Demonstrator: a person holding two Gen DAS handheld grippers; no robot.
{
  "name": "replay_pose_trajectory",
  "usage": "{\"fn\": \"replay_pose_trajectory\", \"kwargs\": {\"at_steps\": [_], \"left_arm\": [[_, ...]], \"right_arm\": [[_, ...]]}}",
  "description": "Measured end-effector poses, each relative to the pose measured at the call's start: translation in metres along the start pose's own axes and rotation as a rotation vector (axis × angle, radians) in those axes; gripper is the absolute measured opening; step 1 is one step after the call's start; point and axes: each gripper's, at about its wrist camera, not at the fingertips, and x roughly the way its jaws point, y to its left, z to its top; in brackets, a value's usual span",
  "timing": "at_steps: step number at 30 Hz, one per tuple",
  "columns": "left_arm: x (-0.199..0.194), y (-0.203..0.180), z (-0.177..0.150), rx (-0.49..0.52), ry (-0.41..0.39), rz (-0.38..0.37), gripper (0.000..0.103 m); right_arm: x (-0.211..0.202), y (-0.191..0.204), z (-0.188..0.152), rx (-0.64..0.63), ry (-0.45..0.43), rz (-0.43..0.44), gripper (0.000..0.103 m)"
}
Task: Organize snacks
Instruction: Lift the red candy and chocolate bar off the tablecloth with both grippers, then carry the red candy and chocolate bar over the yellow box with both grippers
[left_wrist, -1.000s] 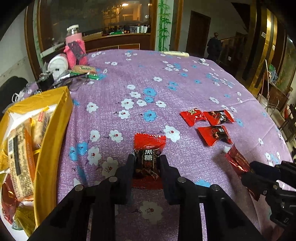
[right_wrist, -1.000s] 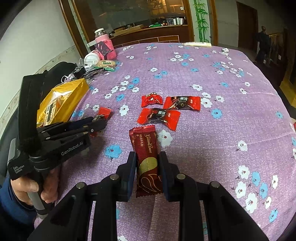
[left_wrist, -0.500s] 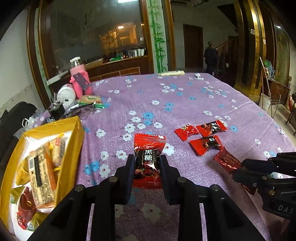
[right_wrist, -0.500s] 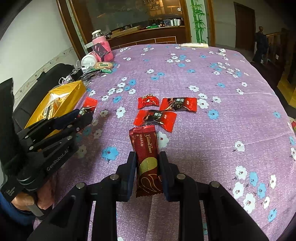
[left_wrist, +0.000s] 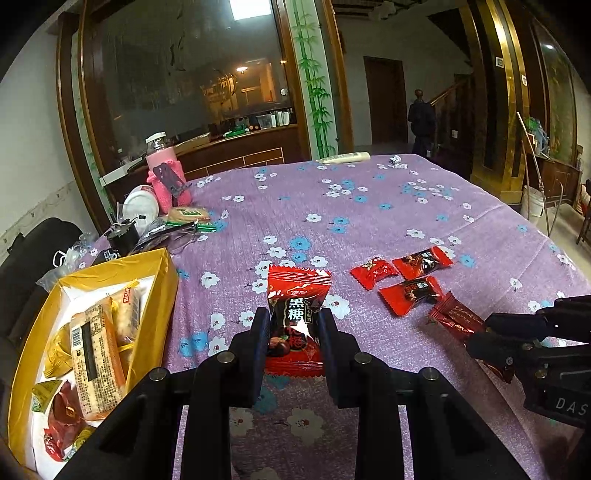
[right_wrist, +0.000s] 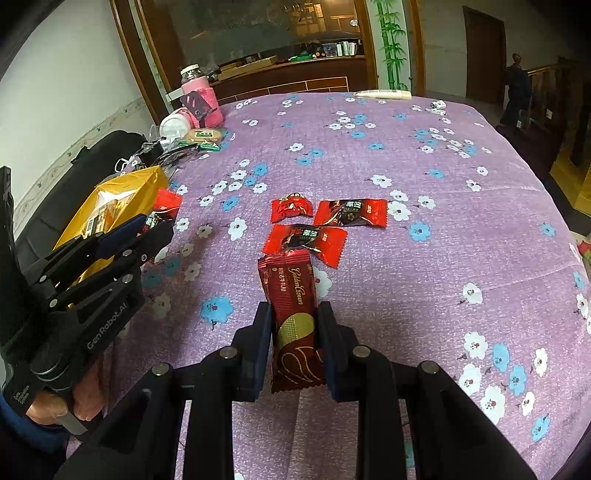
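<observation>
The left tool (left_wrist: 293, 325) is closed tight on a red candy (left_wrist: 297, 317) with black and white writing. It holds the candy up off the table (left_wrist: 369, 206), just beside the yellow box (left_wrist: 162, 280) at the table's left edge. The box has a white inside and is partly full of snacks: a long orange bar (left_wrist: 94, 354), some gold candies and some red ones.

The right tool (right_wrist: 293, 332) is closed tight on a dark red bar (right_wrist: 291, 306) with gold writing. The bar sticks out past the fingers and points toward the middle of the table. In the left view the right tool (left_wrist: 476, 334) comes in from the right side.

Just past the dark red bar, three red candies (right_wrist: 306, 238) lie close together on the purple cloth with white and blue flowers, well apart from the box.

A hand (right_wrist: 59, 402) with a blue sleeve holds the left tool (right_wrist: 155, 229) in the right view.

At the far left corner of the table stand a pink bottle (left_wrist: 166, 177), a white tub (left_wrist: 140, 206) and some small things. A white tube (left_wrist: 345, 157) lies at the far edge.
</observation>
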Motion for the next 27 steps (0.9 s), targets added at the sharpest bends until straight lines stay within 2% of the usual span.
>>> {"fn": "replay_pose_trajectory", "kwargs": {"at_steps": [20, 27], "left_arm": [[-0.010, -0.001, 0.004, -0.005, -0.031, -0.020, 0.027], [-0.016, 0.000, 0.005, -0.012, -0.039, -0.030, 0.027]], "right_arm": [[-0.001, -0.003, 0.003, 0.016, -0.020, -0.018, 0.024], [-0.006, -0.015, 0.005, 0.081, -0.038, -0.023, 0.024]]}}
